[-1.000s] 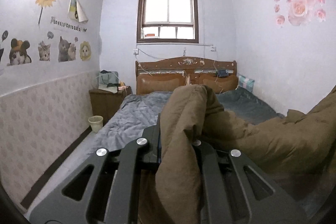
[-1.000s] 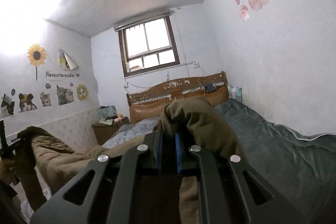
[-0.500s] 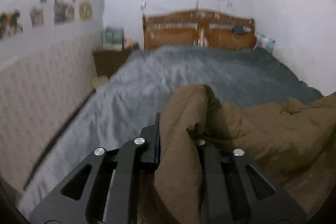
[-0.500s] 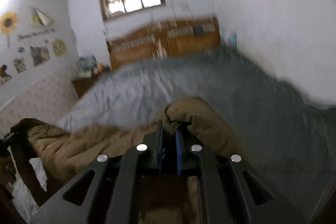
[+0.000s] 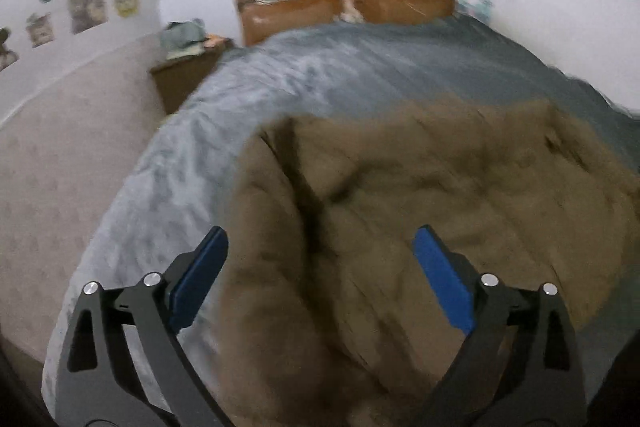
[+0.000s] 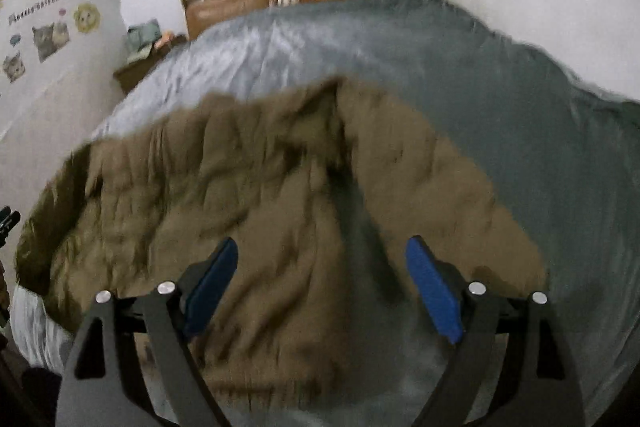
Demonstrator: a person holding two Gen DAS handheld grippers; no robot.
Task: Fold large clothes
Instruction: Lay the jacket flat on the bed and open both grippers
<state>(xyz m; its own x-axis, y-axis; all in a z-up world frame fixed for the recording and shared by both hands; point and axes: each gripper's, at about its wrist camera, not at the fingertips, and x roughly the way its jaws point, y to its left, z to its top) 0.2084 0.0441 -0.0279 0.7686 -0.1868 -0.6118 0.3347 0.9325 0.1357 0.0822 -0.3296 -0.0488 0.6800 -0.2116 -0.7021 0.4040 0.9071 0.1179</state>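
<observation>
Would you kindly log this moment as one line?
left tool: open | right tool: open | brown garment: spread on bed

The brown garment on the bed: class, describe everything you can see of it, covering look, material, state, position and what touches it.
The garment is large, olive-brown and looks padded or quilted, with soft creases and a dark fold line down its middle. It lies spread and rumpled across the near part of the grey bed cover, resting on it. Motion blur hides seams, fastenings and sleeves. The left tool and right tool are both open over its near edge, with the cloth showing between their blue pads; neither grips it.
</observation>
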